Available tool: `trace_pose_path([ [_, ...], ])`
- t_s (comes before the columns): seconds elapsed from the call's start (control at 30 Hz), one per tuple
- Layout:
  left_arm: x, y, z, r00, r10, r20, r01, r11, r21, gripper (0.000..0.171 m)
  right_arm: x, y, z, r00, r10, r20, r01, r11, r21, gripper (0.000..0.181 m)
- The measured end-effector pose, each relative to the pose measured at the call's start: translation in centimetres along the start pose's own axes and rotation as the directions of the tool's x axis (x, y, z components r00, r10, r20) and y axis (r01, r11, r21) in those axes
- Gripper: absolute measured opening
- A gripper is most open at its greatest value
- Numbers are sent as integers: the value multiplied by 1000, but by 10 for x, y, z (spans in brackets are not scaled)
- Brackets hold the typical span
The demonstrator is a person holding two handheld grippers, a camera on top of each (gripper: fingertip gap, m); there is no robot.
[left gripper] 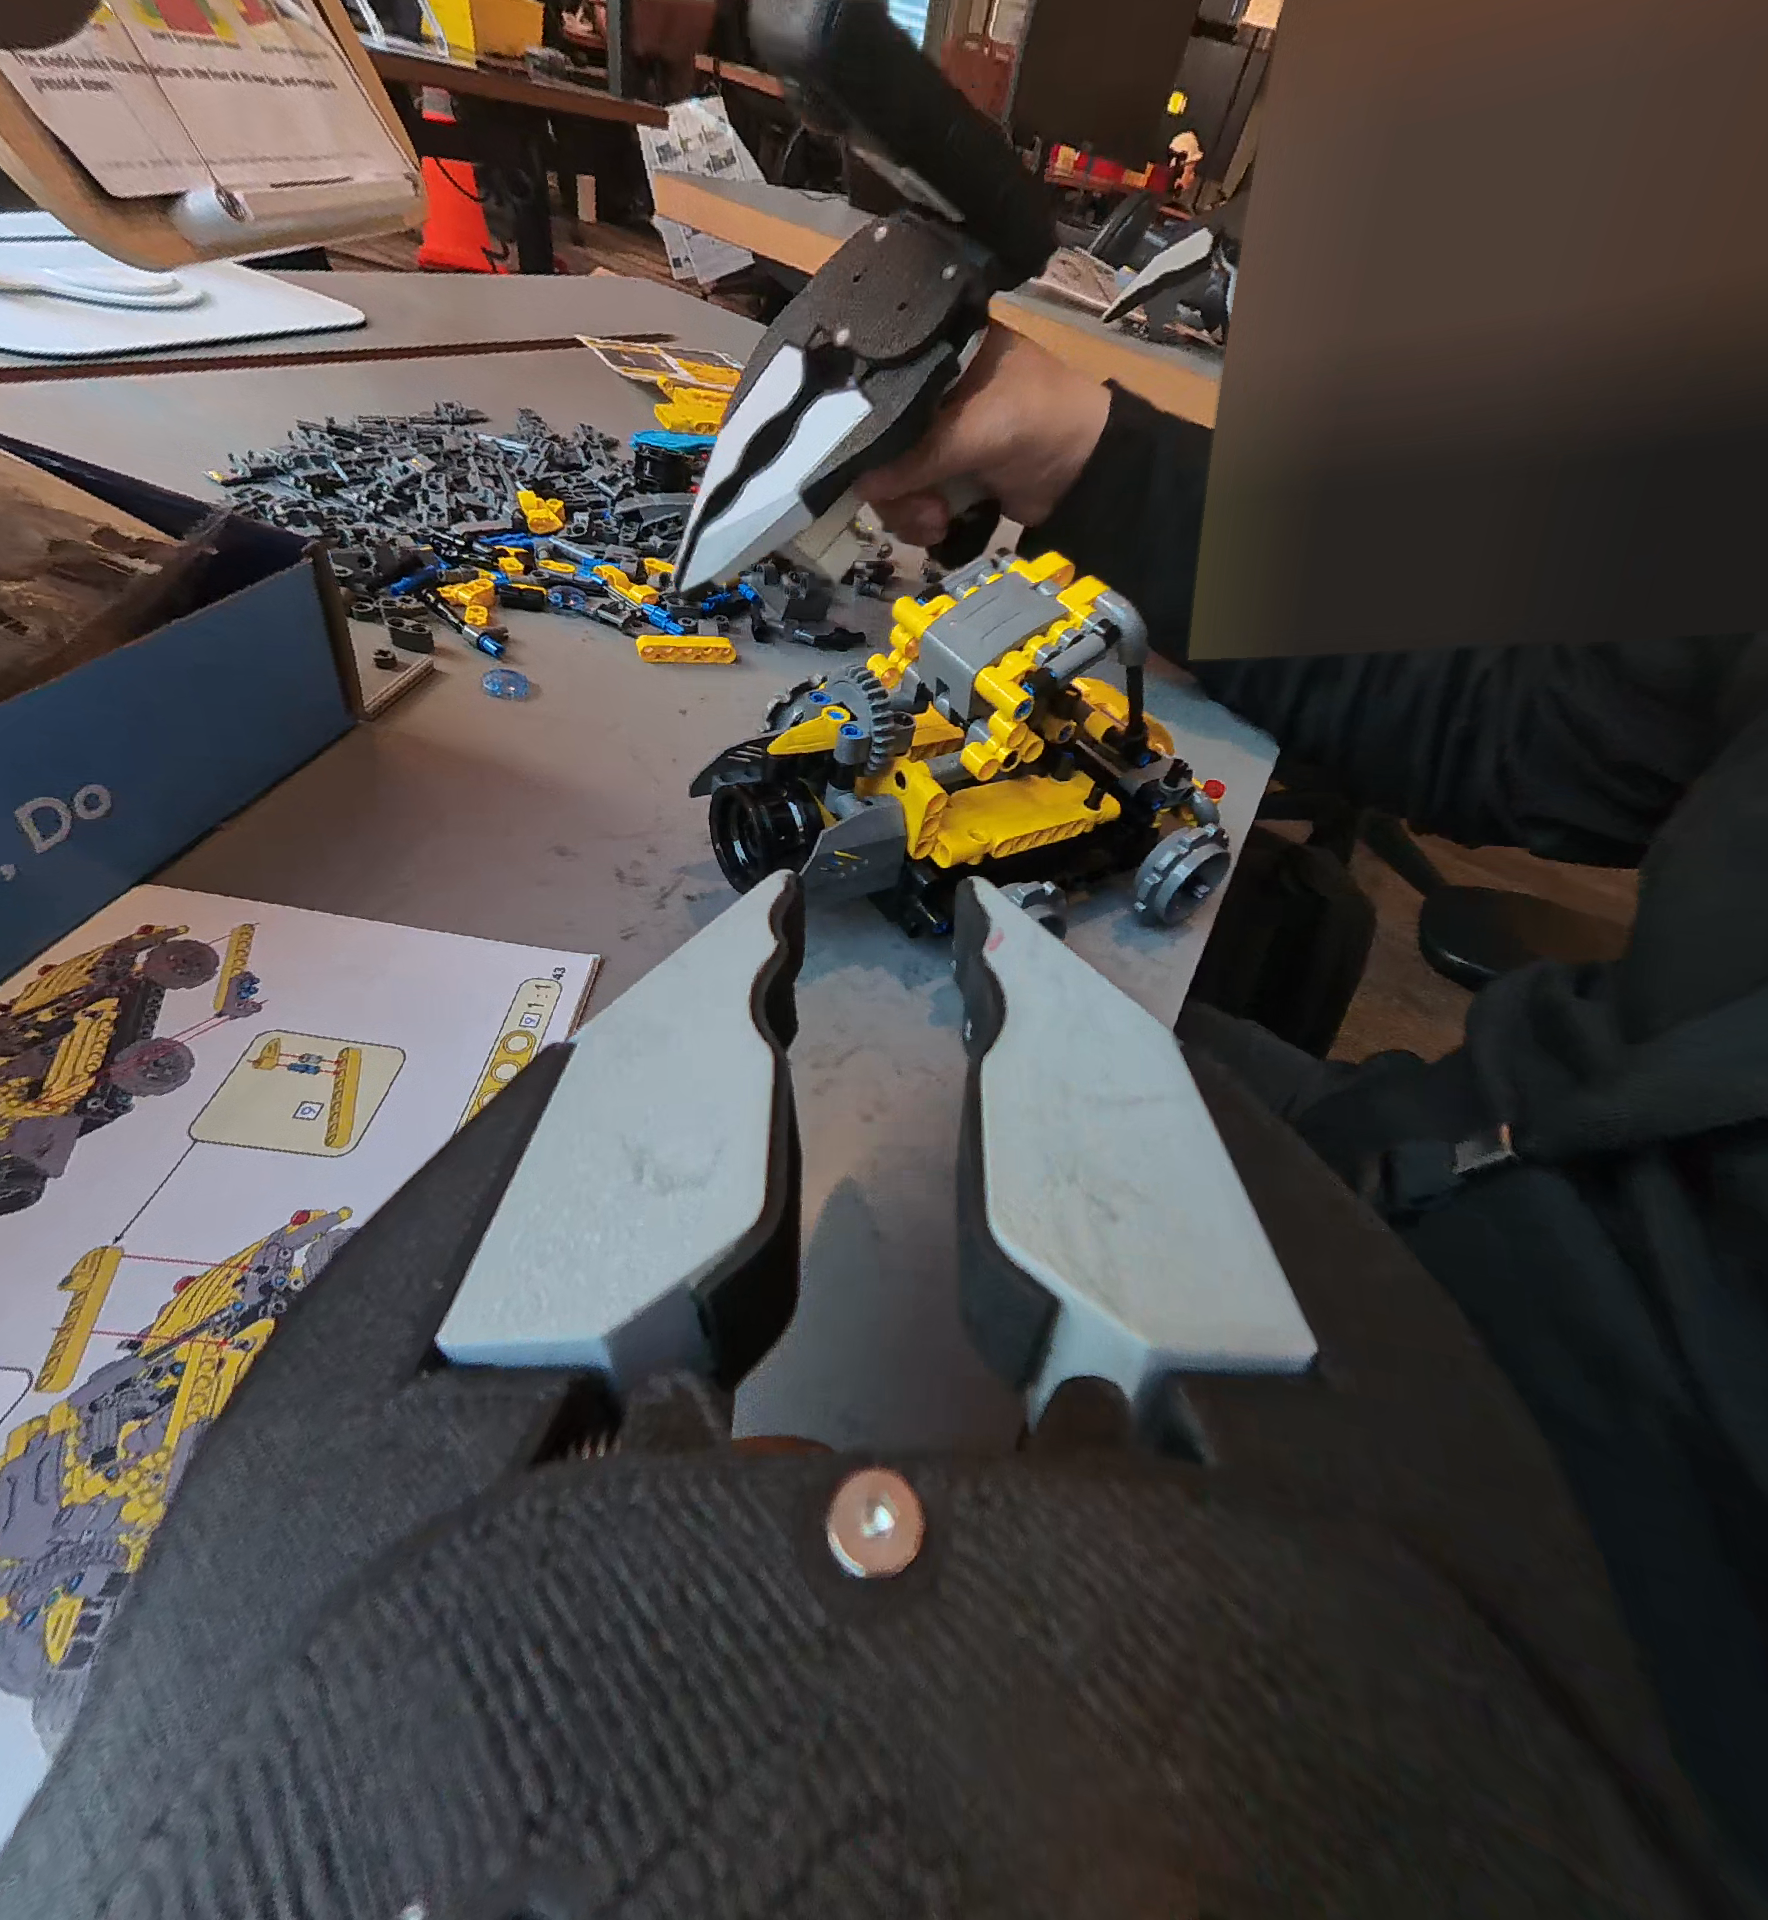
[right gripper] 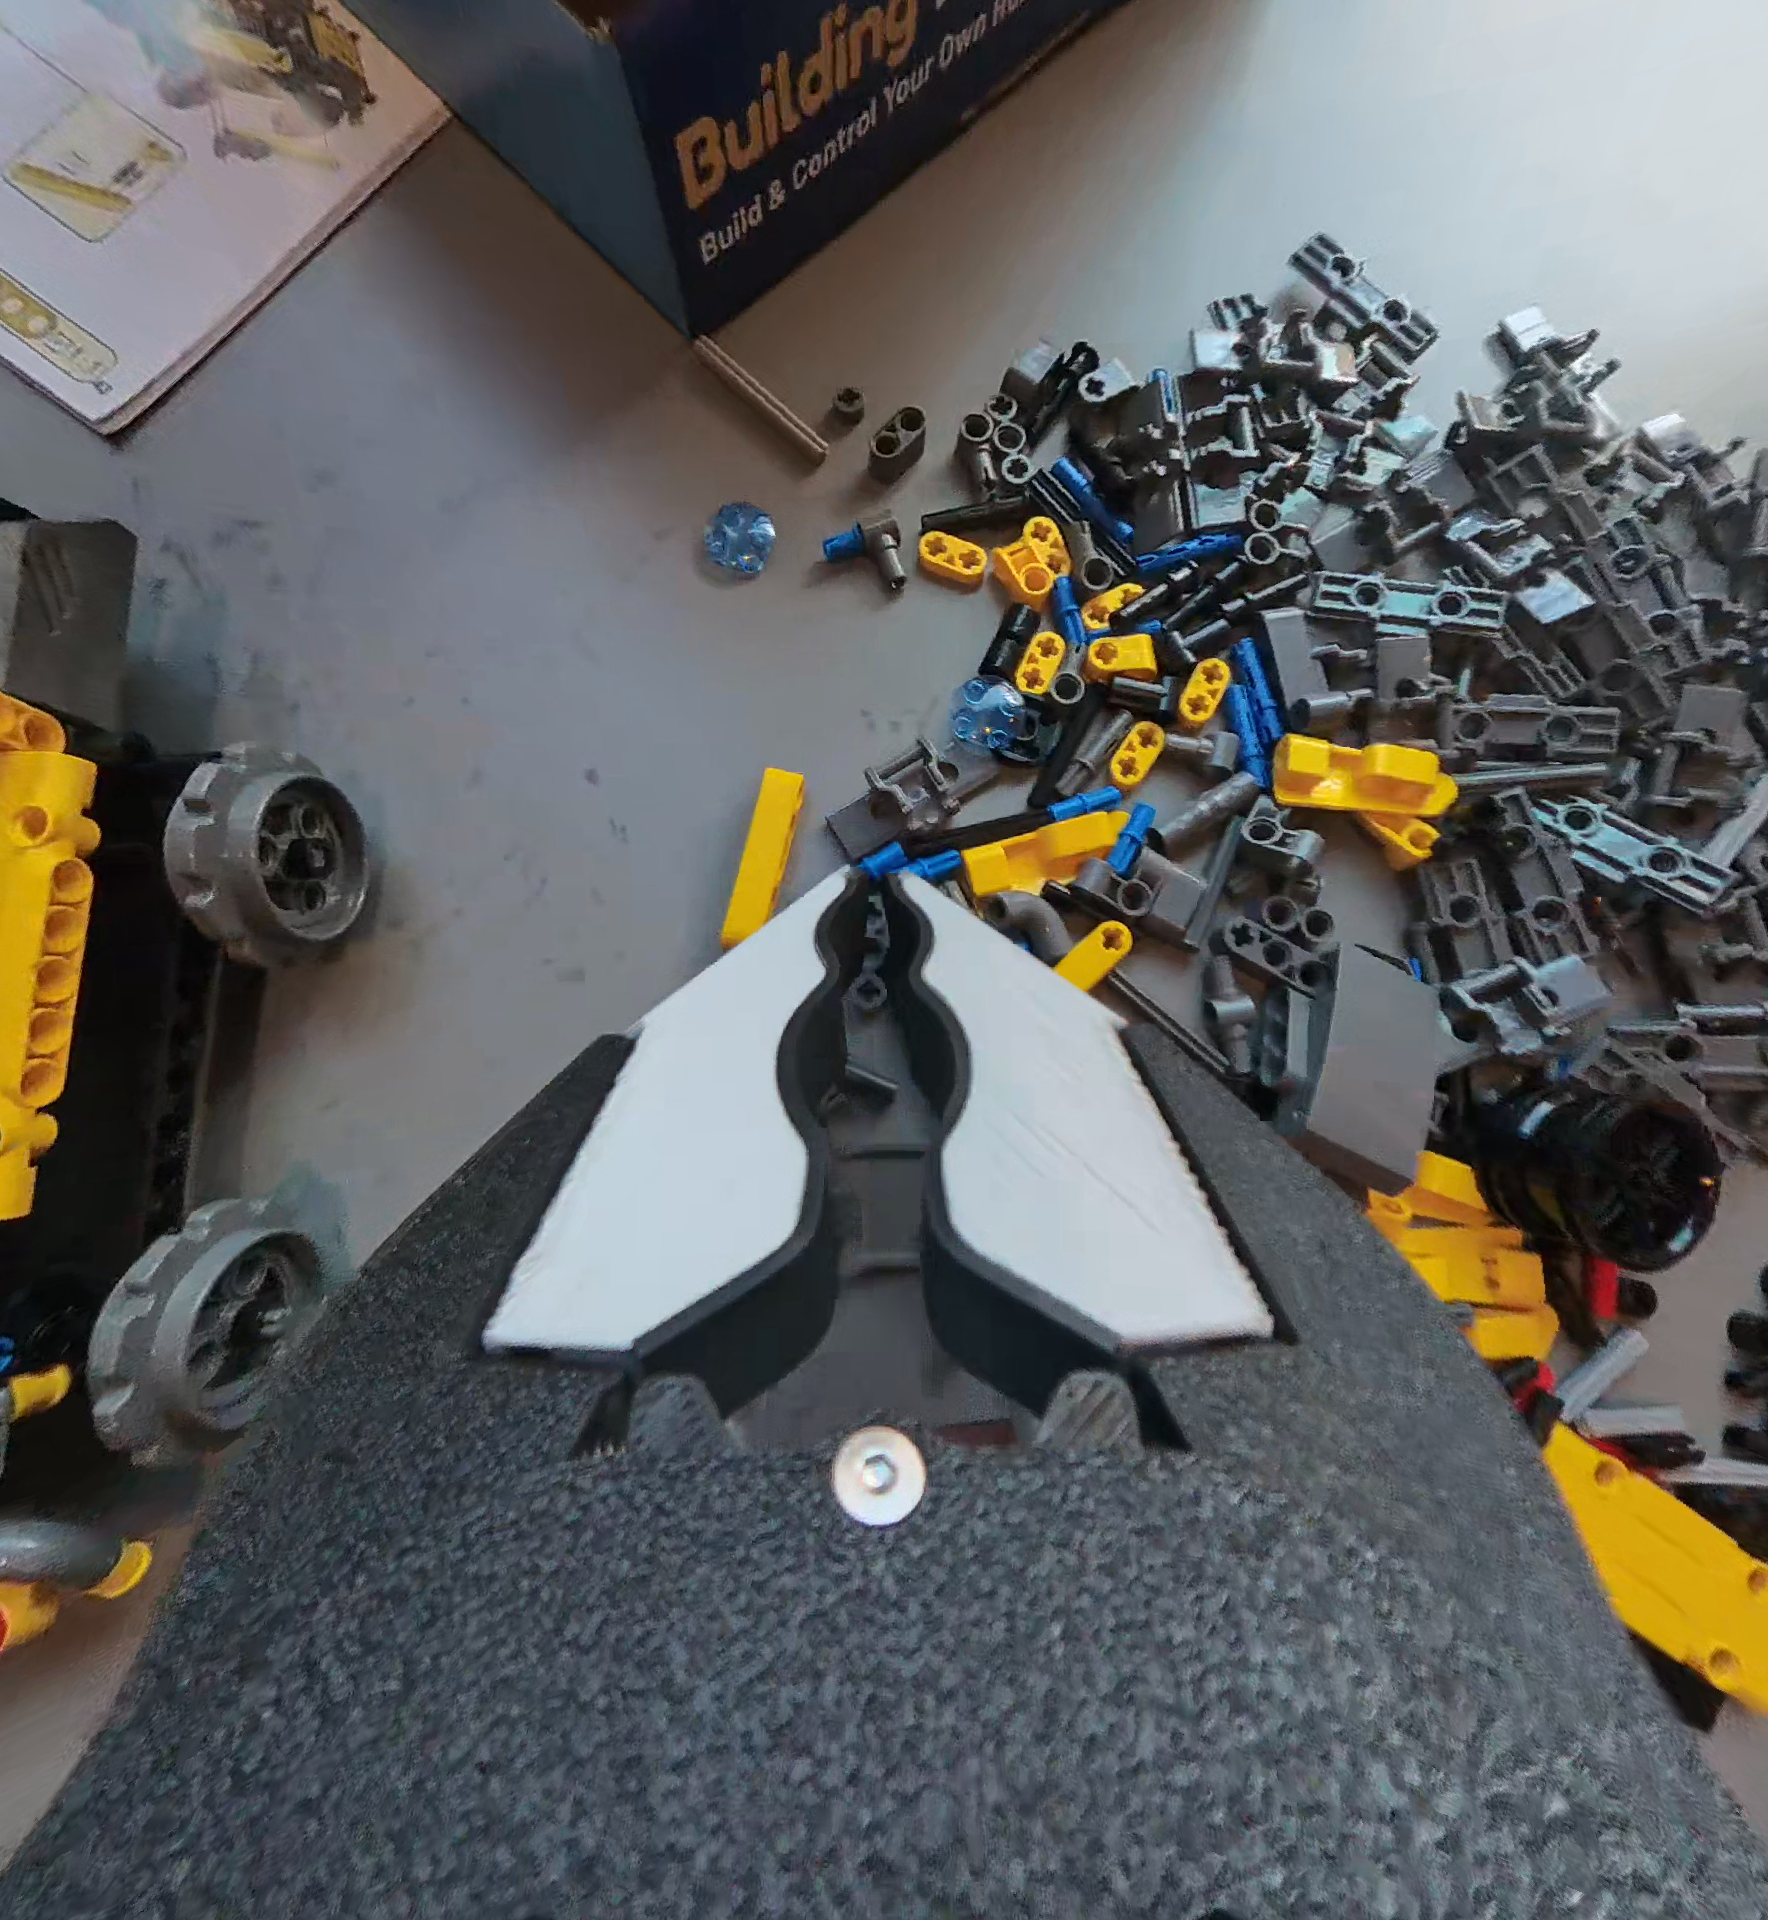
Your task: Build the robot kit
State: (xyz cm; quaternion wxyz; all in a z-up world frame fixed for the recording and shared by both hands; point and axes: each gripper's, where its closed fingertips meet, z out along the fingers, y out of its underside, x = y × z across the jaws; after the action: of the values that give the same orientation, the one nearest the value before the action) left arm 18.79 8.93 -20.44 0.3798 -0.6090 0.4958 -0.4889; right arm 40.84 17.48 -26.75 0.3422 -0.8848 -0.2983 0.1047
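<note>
Half-built yellow vehicle model [left gripper: 963, 769] stands on the tabletop [left gripper: 506, 790]; many loose parts [right gripper: 1462, 665] remain unsorted beside it.
Left gripper [left gripper: 875, 914] hovers spread and empty just before the model; right gripper [right gripper: 872, 883], nearly clenched, pinches a small dark piece [right gripper: 872, 940] at the pile's edge.

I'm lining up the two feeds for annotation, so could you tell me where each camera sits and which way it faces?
Left wrist view: on the left gripper, low over the table, facing the yellow model vehicle; its open fingers, the right gripper, a hand show.
Right wrist view: on the right gripper, looking steeply down at the loose parts pile; fingers nearly closed around a dark piece.
Shared: vehicle, pile, blue box, instruction booklet.
</note>
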Motion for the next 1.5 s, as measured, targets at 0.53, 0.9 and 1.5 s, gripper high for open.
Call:
trace_pose_path([
  [0.53, 1, -9, -5, 997, -53, -52, 56, 996, 68, 26, 33, -27, -23, 977, 212, -26, -196, 939, 284, 5],
  [0.9, 1, -9, -5, 995, -71, -64, 75, 995, 66, 25, 64, -7, -7, 946, 245, -212, -219, 966, 137, 5],
  [1.5, 2, -13, -7, 993, -83, -82, 91, 991, 101, 26, 78, -25, -1, 980, 50, -192, -56, 998, -24, 3],
])
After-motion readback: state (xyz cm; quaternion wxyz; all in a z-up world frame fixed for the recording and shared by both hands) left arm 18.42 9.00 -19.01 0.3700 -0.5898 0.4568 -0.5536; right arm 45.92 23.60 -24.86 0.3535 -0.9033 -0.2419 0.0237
